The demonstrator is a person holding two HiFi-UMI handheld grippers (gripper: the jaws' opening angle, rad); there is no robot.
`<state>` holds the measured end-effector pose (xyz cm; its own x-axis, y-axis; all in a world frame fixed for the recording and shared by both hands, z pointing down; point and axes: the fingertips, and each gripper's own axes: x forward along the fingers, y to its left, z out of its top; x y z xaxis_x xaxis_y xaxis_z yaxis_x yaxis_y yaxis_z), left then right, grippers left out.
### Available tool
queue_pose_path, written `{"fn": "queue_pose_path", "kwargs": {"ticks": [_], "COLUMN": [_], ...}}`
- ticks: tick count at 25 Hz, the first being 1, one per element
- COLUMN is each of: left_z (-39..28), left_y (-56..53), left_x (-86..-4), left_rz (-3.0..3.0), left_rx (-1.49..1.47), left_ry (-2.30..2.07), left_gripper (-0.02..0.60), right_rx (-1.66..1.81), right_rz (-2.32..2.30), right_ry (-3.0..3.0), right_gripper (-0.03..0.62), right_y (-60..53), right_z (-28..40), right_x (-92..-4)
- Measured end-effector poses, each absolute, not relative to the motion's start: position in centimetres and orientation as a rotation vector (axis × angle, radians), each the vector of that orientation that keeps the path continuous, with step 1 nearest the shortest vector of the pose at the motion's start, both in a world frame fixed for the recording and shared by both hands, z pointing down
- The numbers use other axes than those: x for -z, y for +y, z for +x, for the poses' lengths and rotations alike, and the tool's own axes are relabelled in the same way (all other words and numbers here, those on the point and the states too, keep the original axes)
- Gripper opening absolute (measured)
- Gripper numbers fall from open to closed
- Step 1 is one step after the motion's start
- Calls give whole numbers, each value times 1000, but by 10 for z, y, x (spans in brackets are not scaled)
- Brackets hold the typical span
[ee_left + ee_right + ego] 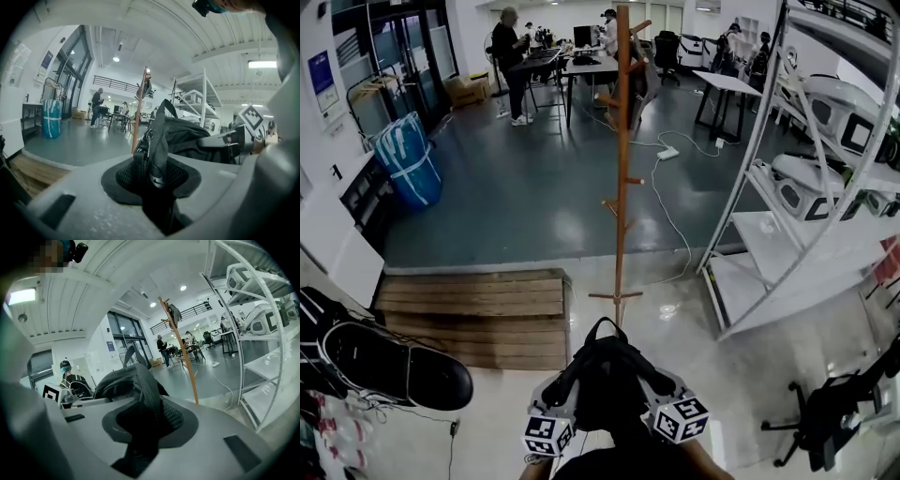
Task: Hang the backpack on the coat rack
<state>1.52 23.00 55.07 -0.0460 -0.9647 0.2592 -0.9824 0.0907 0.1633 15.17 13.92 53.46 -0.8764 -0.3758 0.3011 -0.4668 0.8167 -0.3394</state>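
Note:
A black backpack [605, 375] hangs between my two grippers low in the head view. The left gripper [577, 375] is shut on its left shoulder strap [157, 157], and the right gripper [645, 375] is shut on the right strap [150, 401]. The carry loop [605, 326] stands up at the pack's top. Just beyond the pack rises the wooden coat rack [622, 169], a tall pole with short pegs and a cross foot. The rack [139, 112] shows past the strap in the left gripper view, and the rack [180, 352] shows again in the right gripper view, with a dark garment at its top.
A wooden pallet [478, 314] lies on the floor left of the rack's foot. White shelving [787, 187] stands at the right, with an office chair [825, 422] in front of it. A black bag [384, 361] lies at the left. A white cable [670, 202] runs past the rack. People stand at far desks [581, 66].

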Motion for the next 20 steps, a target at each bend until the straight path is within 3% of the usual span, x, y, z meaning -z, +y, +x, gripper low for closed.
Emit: {"fn": "queue_pose_path", "kwargs": {"ticks": [20], "left_z": [-39], "left_y": [68], "left_x": [-541], "left_rz": [1805], "left_rx": [-8], "left_ry": [-2153], "left_gripper": [118], "right_rx": [-558], "right_rz": [457], "right_ry": [-2828], "right_gripper": [77], "right_y": [-37], "right_z": [89], "right_x": [-519]}}
